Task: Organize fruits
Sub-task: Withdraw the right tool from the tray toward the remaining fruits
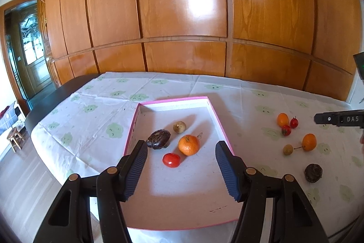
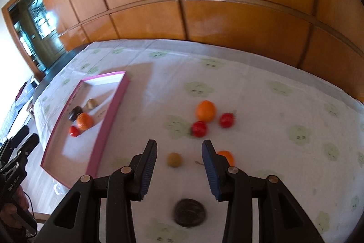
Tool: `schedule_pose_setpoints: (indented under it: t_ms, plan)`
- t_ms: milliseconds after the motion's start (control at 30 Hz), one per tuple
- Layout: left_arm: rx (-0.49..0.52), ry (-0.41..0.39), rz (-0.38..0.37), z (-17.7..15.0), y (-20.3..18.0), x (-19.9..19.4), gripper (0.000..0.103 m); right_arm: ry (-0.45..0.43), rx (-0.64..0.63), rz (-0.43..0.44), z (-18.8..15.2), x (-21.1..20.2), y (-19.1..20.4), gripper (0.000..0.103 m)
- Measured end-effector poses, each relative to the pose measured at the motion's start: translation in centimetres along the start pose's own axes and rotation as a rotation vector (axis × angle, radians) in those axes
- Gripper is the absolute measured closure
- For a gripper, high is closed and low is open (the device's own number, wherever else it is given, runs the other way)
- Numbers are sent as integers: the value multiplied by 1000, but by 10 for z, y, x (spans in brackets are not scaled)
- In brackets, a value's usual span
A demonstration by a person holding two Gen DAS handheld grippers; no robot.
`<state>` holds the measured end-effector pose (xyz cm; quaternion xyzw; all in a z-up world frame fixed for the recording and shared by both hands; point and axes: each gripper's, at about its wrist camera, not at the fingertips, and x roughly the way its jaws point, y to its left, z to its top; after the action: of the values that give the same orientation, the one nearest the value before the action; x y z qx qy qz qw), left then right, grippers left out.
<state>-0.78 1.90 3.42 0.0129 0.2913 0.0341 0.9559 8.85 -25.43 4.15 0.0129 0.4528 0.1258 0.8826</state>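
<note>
Hovering nearest the lens: left hand-held gripper (image 1: 180, 171), jaws standing abt half apart, gripping nothing, hanging over near end of pink-rimmed tray (image 1: 175, 102). Right hand-held gripper (image 2: 179, 169) also empty, jaws parted narrower, pointing down over loose fruit on tabletop (image 2: 261, 74) w/ green-cloud cloth.

Judging progress, biggest to smallest:

Sitting in tray already, 4 pcs:
- mandarin (image 1: 188, 144), mid-tray
- dark wrinkled fruit (image 1: 158, 139), just left of it
- red tomato (image 1: 171, 160), nearest left gripper
- small tan-brown fruit (image 1: 179, 127), furthest back

Remaining outside, right of tray, 6 pcs:
- dark wrinkled fruit (image 2: 189, 212), lying low betw right gripper's arms, closest to it
- orange (image 2: 205, 111), further back
- second orange (image 2: 226, 156), partly hiding behind right finger
- two red tomatoes (image 2: 199, 129) and (image 2: 226, 120), just beside the far orange
- small yellowish fruit (image 2: 174, 159), lying in the gap betw right fingers, not touching either

Reading as roughly 40% done; 6 still needing moving into tray. Looking like next pick falls to right gripper, prob the small yellowish one or the dark one. Right view blurring, so fine detail uncertain.
</note>
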Motion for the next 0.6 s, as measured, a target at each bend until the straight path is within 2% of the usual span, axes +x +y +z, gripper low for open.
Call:
schedule_pose_setpoints:
  t_ms: [433, 600]
  plan:
    - [71, -16, -19, 4, -20, -5, 40, -10, 106, -135, -8, -7, -77, 61]
    - [105, 1, -38, 3, -33, -1, 40, 3, 221, -162, -16, 1, -112, 61]
